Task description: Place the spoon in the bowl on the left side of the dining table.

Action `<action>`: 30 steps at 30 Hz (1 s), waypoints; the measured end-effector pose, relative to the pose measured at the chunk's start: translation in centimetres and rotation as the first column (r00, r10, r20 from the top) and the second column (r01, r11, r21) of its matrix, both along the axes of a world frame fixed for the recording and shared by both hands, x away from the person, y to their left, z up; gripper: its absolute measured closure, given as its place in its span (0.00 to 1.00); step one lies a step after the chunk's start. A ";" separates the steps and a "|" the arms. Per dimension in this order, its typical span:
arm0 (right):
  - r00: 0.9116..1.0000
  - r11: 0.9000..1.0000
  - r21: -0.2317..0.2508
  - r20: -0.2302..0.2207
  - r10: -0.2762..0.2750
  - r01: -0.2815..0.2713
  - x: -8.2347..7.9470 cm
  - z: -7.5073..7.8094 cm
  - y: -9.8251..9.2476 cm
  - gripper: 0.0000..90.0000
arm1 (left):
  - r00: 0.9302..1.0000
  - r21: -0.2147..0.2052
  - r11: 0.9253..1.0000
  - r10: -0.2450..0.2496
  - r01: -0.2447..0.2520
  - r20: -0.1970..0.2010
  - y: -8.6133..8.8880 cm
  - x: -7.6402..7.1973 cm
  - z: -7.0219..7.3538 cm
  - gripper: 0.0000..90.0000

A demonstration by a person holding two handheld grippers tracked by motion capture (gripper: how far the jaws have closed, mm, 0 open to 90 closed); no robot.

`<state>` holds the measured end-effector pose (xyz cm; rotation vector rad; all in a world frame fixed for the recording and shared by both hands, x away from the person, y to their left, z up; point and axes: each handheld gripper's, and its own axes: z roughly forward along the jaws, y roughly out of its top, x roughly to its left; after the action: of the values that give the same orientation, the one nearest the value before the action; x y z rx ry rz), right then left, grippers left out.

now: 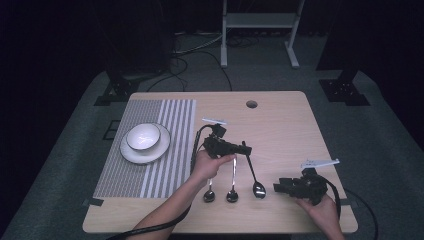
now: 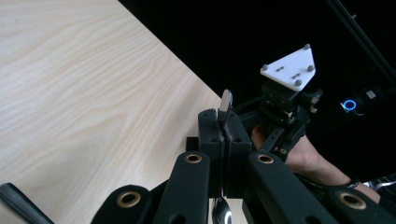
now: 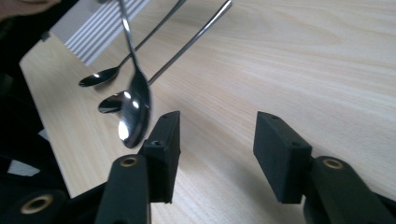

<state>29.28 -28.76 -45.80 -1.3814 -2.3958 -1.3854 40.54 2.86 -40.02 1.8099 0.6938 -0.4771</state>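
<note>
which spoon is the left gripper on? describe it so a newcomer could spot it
On the wooden table, look right of the striped placemat at the row of three spoons near the front edge. It is the rightmost spoon, its handle pinched in the left gripper. Unlike the two others lying flat, it hangs lifted, bowl down.

No readable text, labels or numbers anywhere in these views.

You are looking at surfaces that are carrying no print: the tabletop (image 1: pixel 280 125) is showing bare wood grain, the striped placemat (image 1: pixel 160 145) along its left edge is showing only its weave, and the white plate (image 2: pixel 290 70) on the gripper is showing only screw heads. A small blue ring light (image 2: pixel 348 105) is glowing in the dark beyond the table, too small to read as a sign.
</note>
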 end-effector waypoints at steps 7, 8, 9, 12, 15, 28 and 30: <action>0.999 0.998 -0.048 0.029 -0.045 0.046 0.0 0.1 -0.2 0.47 | 1.000 0.000 1.000 0.000 0.000 0.024 0.9 0.4 1.5 0.99; 0.998 0.997 -0.054 0.032 -0.055 0.056 0.0 0.2 -0.2 0.46 | 1.000 0.001 1.000 0.005 -0.005 0.028 1.0 0.4 1.8 0.99; 0.998 0.996 -0.061 0.037 -0.060 0.062 -0.1 0.2 -0.3 0.46 | 0.999 0.007 1.000 0.003 -0.003 0.040 1.2 0.5 2.1 0.99; 0.996 0.994 -0.081 0.046 -0.073 0.077 -0.1 0.2 -0.3 0.44 | 0.998 0.014 1.000 0.014 -0.015 0.054 1.7 0.8 3.0 0.99; 0.995 0.992 -0.096 0.051 -0.080 0.085 -0.1 0.3 -0.2 0.42 | 0.997 0.030 0.999 0.024 -0.027 0.073 2.4 1.0 3.8 0.99; 0.991 0.984 -0.129 0.077 -0.109 0.119 -0.1 0.5 -0.2 0.33 | 0.988 0.078 0.995 0.057 -0.069 0.147 5.0 1.9 7.0 0.99; 0.991 0.984 -0.129 0.079 -0.110 0.120 -0.1 0.6 -0.2 0.33 | 0.986 0.079 0.994 0.065 -0.077 0.152 5.7 2.0 7.5 0.99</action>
<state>29.17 -28.98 -45.25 -1.5503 -2.5345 -1.3432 42.58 8.57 -32.51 1.8719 0.6808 -0.2649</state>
